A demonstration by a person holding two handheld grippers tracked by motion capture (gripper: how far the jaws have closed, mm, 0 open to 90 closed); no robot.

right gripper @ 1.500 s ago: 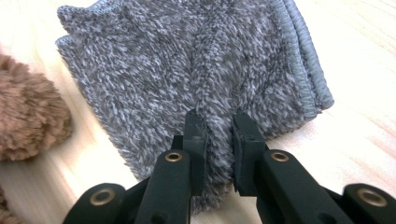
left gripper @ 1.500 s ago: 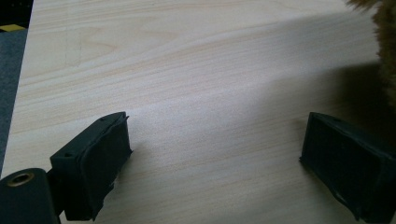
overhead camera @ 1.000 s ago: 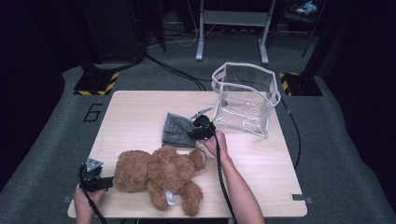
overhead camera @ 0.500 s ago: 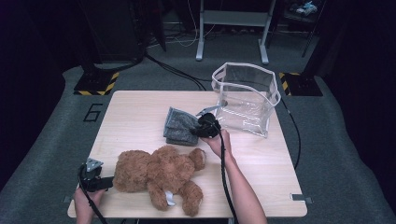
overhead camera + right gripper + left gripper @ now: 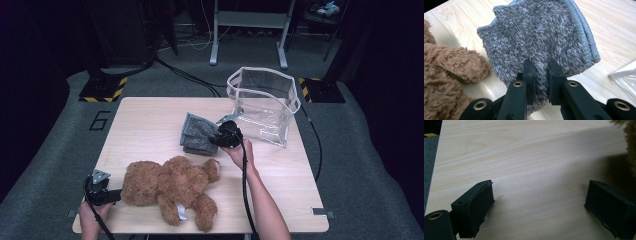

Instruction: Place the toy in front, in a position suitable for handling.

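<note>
A folded grey fluffy cloth [image 5: 198, 133] lies near the middle of the wooden table [image 5: 145, 130], one edge lifted. My right gripper [image 5: 216, 140] is shut on that edge. In the right gripper view the cloth [image 5: 541, 40] bunches between the two black jaws of my right gripper [image 5: 541, 75]. A brown teddy bear [image 5: 172, 187] lies on its back at the front of the table; its paw [image 5: 461, 65] is close beside the cloth. My left gripper [image 5: 117, 196] rests by the bear at the front left. In its own view my left gripper [image 5: 539, 202] stands open over bare wood, brown fur [image 5: 630, 142] at the right edge.
A clear plastic bag [image 5: 262, 105] with white trim stands open at the table's back right, just beyond the right gripper. A black cable [image 5: 245, 175] runs along the right forearm. Dark floor and stand legs surround the table.
My right gripper has moved a little toward the clear bag and up, dragging the grey cloth with it. The left gripper and the bear have stayed put.
</note>
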